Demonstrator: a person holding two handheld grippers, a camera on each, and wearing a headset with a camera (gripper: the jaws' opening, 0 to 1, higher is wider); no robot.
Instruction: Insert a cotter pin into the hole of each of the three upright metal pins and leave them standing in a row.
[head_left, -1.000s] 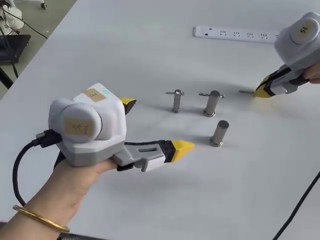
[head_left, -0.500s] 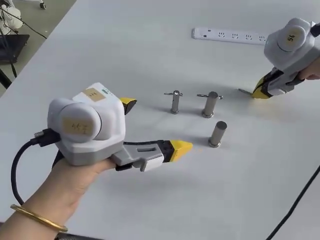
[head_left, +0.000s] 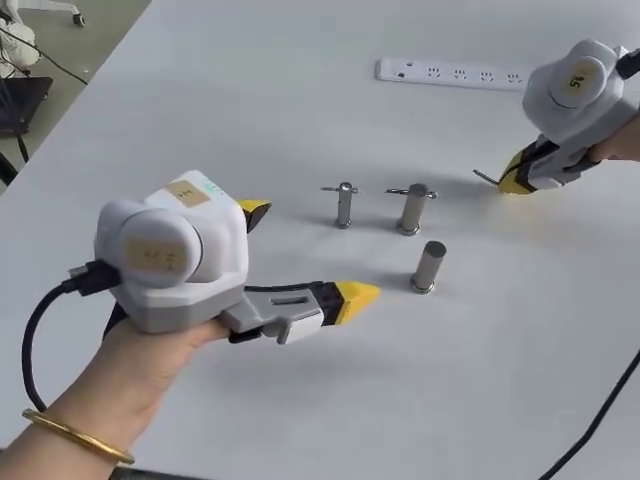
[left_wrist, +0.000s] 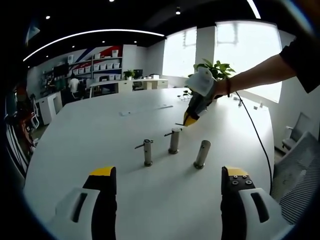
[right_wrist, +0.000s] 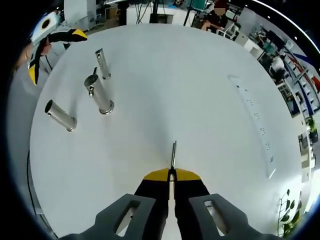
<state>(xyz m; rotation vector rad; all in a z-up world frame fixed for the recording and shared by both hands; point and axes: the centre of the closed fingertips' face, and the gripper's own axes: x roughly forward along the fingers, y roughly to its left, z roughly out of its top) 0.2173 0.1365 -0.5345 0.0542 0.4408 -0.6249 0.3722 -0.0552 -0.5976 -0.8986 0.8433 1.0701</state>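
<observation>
Three metal pins (head_left: 344, 207) (head_left: 411, 212) (head_left: 429, 268) stand mid-table (head_left: 200, 90), one nearer the front edge than the other two. There are three cotter pins (head_left: 344, 187) (head_left: 398, 191) (head_left: 484, 180): two through the farther metal pins, one pinched in a gripper. One power strip (head_left: 450, 73) lies toward the far edge. There are two grippers: the left gripper (head_left: 310, 250) and the right gripper (head_left: 508, 183).

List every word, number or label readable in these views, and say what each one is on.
"15", read tentatively since it sits at an angle: round yellow sticker on the right gripper.
Tan stickers on the left gripper: marks too faint to read.
Power strip: no legible print.
</observation>
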